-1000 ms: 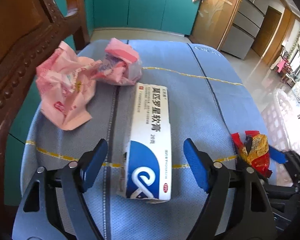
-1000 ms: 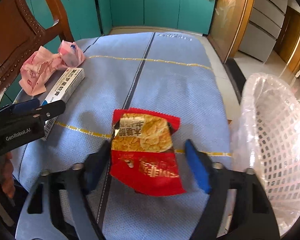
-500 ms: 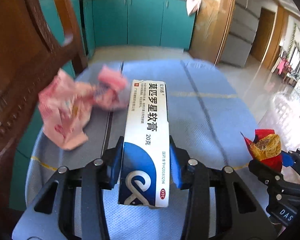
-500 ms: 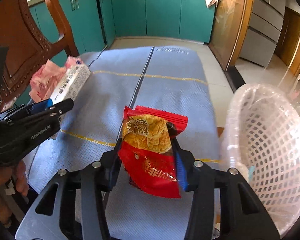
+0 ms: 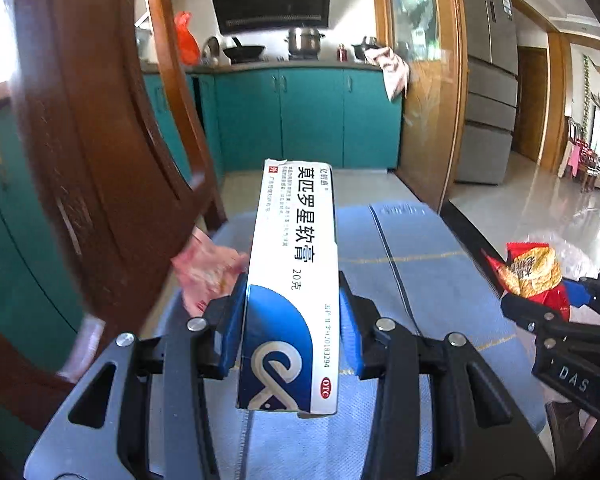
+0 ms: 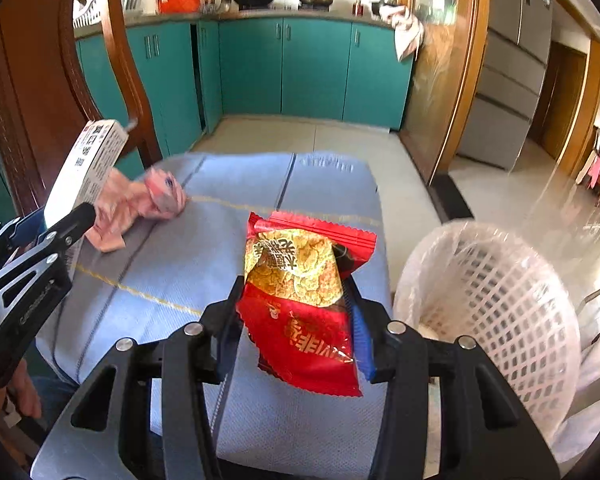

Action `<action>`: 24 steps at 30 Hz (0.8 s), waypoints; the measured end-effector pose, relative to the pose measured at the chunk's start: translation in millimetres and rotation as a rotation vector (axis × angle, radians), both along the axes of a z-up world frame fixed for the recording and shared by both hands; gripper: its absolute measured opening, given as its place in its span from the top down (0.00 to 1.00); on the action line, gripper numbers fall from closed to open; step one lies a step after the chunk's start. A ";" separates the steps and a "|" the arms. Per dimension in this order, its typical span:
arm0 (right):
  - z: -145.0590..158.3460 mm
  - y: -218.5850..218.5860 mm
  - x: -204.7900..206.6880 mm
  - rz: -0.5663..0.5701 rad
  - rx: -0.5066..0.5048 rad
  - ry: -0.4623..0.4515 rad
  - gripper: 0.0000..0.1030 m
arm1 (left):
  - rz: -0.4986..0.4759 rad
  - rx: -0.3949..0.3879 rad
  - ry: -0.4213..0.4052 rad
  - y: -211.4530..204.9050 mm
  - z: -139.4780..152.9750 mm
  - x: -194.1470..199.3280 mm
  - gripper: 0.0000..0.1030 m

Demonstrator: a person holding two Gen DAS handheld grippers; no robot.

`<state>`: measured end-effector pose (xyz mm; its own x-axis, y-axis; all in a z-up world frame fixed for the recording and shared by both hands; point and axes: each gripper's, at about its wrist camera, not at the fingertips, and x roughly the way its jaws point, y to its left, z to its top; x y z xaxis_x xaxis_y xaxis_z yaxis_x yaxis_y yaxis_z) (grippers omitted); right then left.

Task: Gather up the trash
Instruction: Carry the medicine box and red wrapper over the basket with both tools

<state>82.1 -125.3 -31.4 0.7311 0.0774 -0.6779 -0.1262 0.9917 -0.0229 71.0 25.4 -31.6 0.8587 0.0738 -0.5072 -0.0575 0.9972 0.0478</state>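
Observation:
My left gripper (image 5: pixel 292 312) is shut on a white and blue ointment box (image 5: pixel 296 272) and holds it tilted up above the blue cloth (image 5: pixel 431 280). The box also shows in the right wrist view (image 6: pixel 88 168). My right gripper (image 6: pixel 296 316) is shut on a red and gold snack wrapper (image 6: pixel 303 292), lifted above the cloth; the wrapper also shows in the left wrist view (image 5: pixel 533 272). Crumpled pink wrappers (image 6: pixel 136 204) lie on the cloth at the left. A white mesh basket (image 6: pixel 495 308) lined with a clear bag stands to the right of the cloth.
A carved wooden chair back (image 5: pixel 100 140) rises close on the left. Teal cabinets (image 6: pixel 300 64) and a kitchen counter stand behind. A grey fridge (image 6: pixel 511 60) and tiled floor (image 6: pixel 531 200) lie to the right.
Both grippers closed on their items and lifted them off the cloth. The left one raised and tilted the box upward; the right one raised the snack wrapper.

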 end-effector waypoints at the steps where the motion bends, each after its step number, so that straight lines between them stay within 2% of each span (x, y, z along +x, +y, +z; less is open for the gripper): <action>1: 4.8 0.5 -1.1 0.000 -0.001 -0.013 0.54 | 0.006 0.000 -0.011 0.5 5.6 -2.7 0.59; 8: 25.6 3.5 -11.9 0.008 -0.005 -0.068 0.55 | 0.039 0.003 -0.045 3.9 37.1 -23.8 0.59; 16: 21.5 6.3 -20.5 0.033 -0.024 -0.048 0.54 | 0.033 -0.004 -0.052 -3.2 44.4 -31.8 0.59; 24: 32.2 -27.0 -28.2 -0.021 -0.012 -0.066 0.54 | -0.031 -0.013 -0.050 -29.1 45.1 -27.0 0.59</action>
<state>53.9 -152.2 0.7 0.7757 0.0536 -0.6288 -0.1034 0.9937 -0.0428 44.0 -3.7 13.5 0.8845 0.0409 -0.4647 -0.0287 0.9990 0.0331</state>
